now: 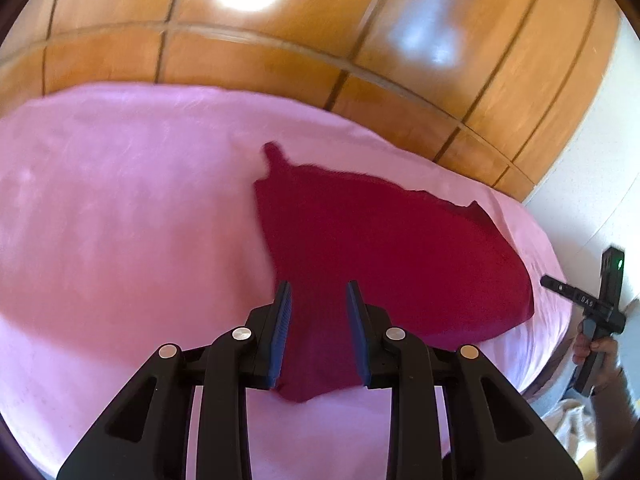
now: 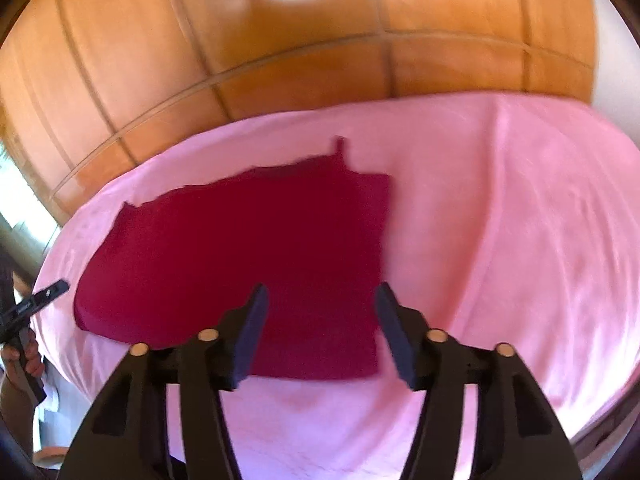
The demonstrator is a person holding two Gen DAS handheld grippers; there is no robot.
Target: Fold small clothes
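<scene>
A dark red sleeveless top (image 1: 380,248) lies spread flat on a pink sheet (image 1: 120,208); it also shows in the right wrist view (image 2: 248,248). A thin strap sticks up at its far edge (image 2: 340,146). My left gripper (image 1: 318,292) is open and hovers over the top's near corner with nothing between its pads. My right gripper (image 2: 320,296) is open wide over the top's near edge, also empty. The other gripper shows at each view's edge, right gripper (image 1: 600,308) and left gripper (image 2: 32,308), held by a hand.
The pink sheet (image 2: 500,220) covers a bed that ends against glossy wooden panelled doors (image 1: 280,52). A white wall (image 1: 592,184) stands to one side. Pale cloth (image 1: 572,416) lies below the bed's edge.
</scene>
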